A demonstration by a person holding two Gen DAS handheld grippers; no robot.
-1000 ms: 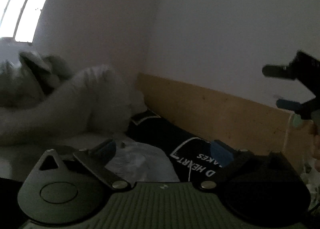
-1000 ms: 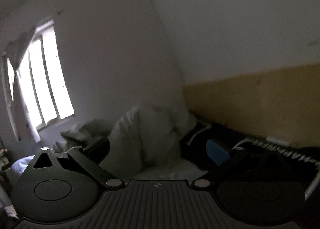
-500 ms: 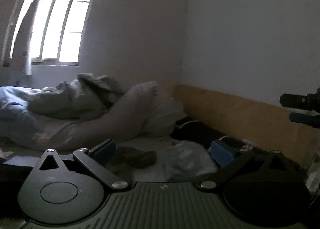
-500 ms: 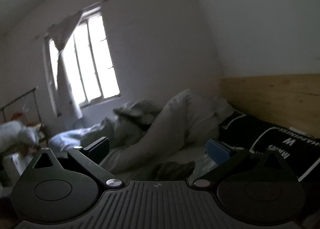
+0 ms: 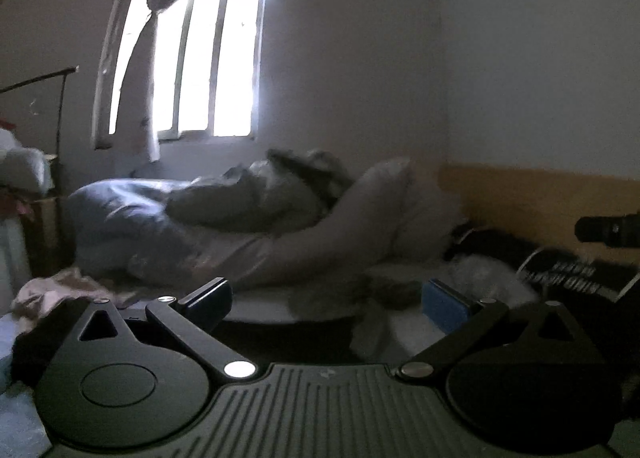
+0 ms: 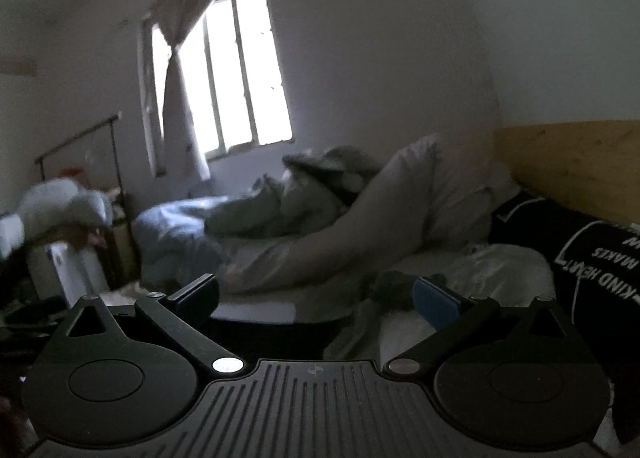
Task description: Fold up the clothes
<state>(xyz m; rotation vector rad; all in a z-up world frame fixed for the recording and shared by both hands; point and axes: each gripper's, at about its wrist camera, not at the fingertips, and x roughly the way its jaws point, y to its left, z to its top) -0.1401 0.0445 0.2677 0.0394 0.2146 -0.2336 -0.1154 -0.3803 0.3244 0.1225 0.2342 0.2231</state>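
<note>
Sprawling rumpled pale bedding (image 6: 304,214), black printed fabric (image 6: 592,258), perhaps a shirt.

Black garment (image 6: 576,258), white print, seen upside down: "KIND HEART", "MAKES"; remaining letters unreadable.

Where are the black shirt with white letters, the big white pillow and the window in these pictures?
black shirt (image 6: 592,258): right wrist view, on the printed white letters.
white pillow (image 6: 400,202): right wrist view, on its broad side, leaning toward the wall.
window (image 5: 192,58): left wrist view, on the bright panes.
</note>
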